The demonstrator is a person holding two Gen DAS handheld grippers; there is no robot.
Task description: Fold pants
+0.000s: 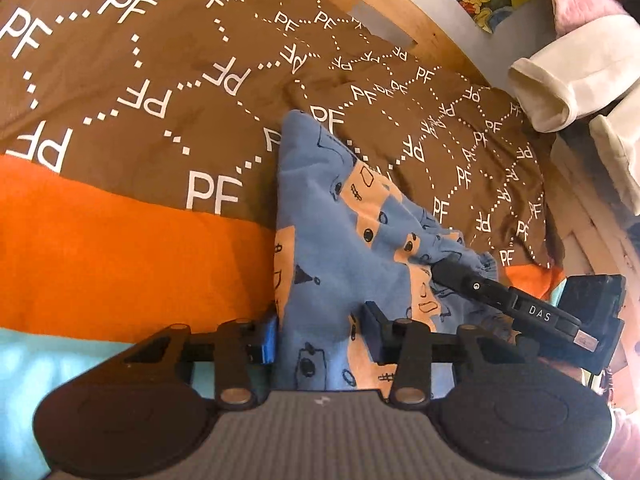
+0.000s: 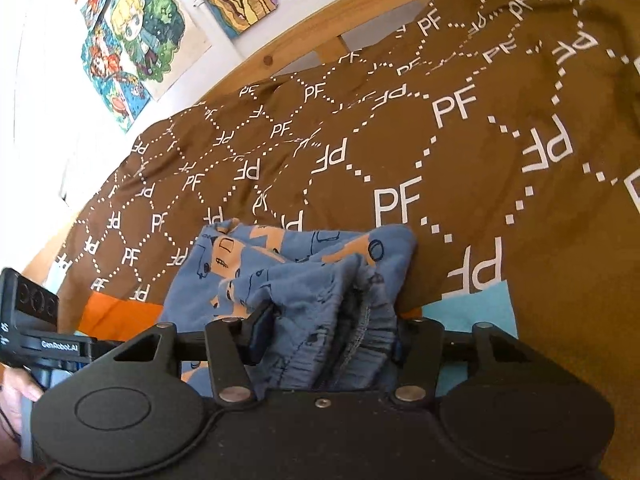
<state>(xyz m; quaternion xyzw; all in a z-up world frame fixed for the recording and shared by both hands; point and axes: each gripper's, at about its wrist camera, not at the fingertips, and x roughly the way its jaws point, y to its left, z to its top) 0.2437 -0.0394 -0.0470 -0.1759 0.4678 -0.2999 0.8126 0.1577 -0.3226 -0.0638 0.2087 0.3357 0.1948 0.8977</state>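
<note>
While the bed (image 1: 120, 80) carries it all under a brown PF-printed cover (image 2: 440, 152) with orange and pale blue bands at the near edge, the pants (image 1: 320, 216) lie across that near edge, bunched, and partly raised between the two tools. Their long axis runs away from the left gripper (image 1: 320, 336) toward a far pointed corner. The gathered waistband end sits at the right gripper (image 2: 332, 340).

Both are on the cloth. The left fingers (image 1: 266, 340) stand at a middling gap with blue fabric filling it, so they seem clamped on a thick fold. The right fingers (image 2: 260, 332) likewise pinch the bunched waistband. Left holds one end and right the other, close side by side, so I judge the next move turns on drawing the two apart along that axis to flatten the cloth.
</note>
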